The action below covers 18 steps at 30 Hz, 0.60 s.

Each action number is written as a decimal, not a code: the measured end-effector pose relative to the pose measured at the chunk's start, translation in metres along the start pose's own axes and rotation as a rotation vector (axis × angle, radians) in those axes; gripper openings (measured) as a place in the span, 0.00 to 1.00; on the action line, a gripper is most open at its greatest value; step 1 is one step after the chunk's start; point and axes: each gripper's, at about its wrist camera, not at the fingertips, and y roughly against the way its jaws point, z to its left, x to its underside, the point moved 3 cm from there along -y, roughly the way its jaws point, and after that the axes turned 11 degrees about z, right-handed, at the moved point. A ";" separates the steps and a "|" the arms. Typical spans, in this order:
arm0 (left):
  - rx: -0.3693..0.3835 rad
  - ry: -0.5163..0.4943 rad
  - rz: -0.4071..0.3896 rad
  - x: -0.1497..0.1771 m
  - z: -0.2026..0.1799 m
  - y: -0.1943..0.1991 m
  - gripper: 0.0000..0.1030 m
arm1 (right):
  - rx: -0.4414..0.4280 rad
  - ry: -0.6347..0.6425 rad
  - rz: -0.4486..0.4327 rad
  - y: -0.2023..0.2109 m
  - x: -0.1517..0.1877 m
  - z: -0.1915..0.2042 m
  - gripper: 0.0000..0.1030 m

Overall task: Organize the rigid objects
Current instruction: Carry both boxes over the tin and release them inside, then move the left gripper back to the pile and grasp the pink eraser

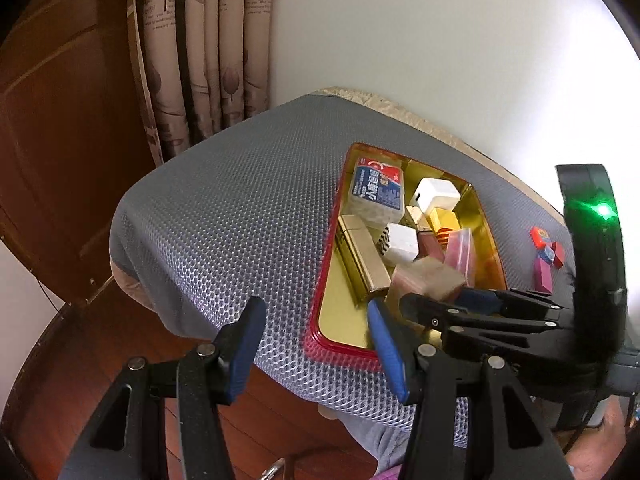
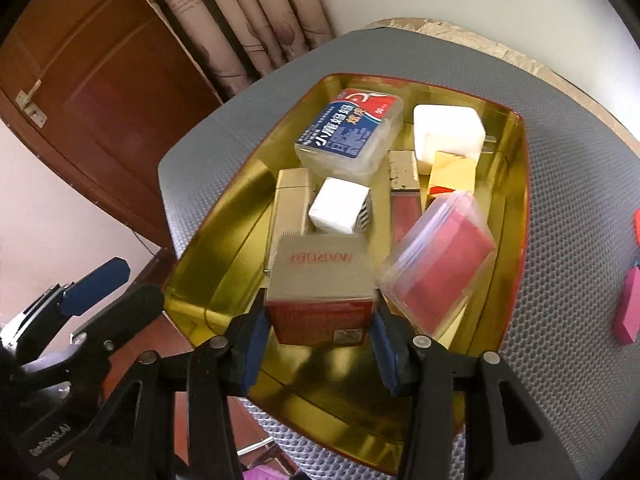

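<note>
A gold tin tray with a red rim (image 2: 516,216) sits on a grey mesh mat (image 1: 224,216) and holds several small boxes. My right gripper (image 2: 318,340) is shut on a silver and red box (image 2: 320,280) and holds it over the tray's near end. That box also shows in the left wrist view (image 1: 430,280), with the right gripper (image 1: 436,300) around it. My left gripper (image 1: 316,332) is open and empty at the tray's near left corner (image 1: 316,340). In the tray lie a floss box (image 2: 348,132), a white cube (image 2: 340,212) and a clear case with a red insert (image 2: 440,264).
Small red and pink blocks (image 1: 546,256) lie on the mat to the right of the tray; they also show in the right wrist view (image 2: 630,308). A curtain (image 1: 200,48) and a wooden door (image 2: 104,80) stand behind the table. A white wall (image 1: 440,40) is at the back.
</note>
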 end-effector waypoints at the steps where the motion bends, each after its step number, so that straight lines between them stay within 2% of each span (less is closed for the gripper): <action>1: 0.003 0.001 0.005 -0.001 0.000 -0.001 0.52 | -0.011 0.002 -0.002 0.000 0.000 0.001 0.56; 2: 0.010 0.007 0.003 -0.001 0.001 -0.001 0.53 | -0.021 0.000 -0.010 0.004 0.001 0.002 0.64; 4: 0.011 0.008 0.003 -0.002 0.002 -0.001 0.53 | -0.014 -0.010 -0.041 0.016 0.005 -0.001 0.66; 9: 0.008 -0.012 0.005 0.001 -0.003 -0.001 0.53 | -0.096 -0.079 -0.200 0.066 0.030 -0.027 0.69; 10: 0.003 -0.019 -0.001 0.002 -0.005 0.000 0.53 | -0.086 -0.085 -0.226 0.074 0.038 -0.034 0.74; 11: 0.000 -0.028 -0.006 0.003 -0.007 0.001 0.53 | -0.041 -0.095 -0.257 0.083 0.047 -0.044 0.83; 13: -0.014 -0.047 -0.017 0.004 -0.011 0.003 0.53 | 0.119 -0.117 -0.307 0.096 0.068 -0.070 0.91; 16: -0.032 -0.072 -0.032 0.007 -0.017 0.006 0.53 | 0.363 -0.180 -0.286 0.099 0.099 -0.120 0.92; 18: -0.052 -0.093 -0.045 0.009 -0.023 0.008 0.53 | 0.460 -0.230 -0.273 0.101 0.116 -0.155 0.92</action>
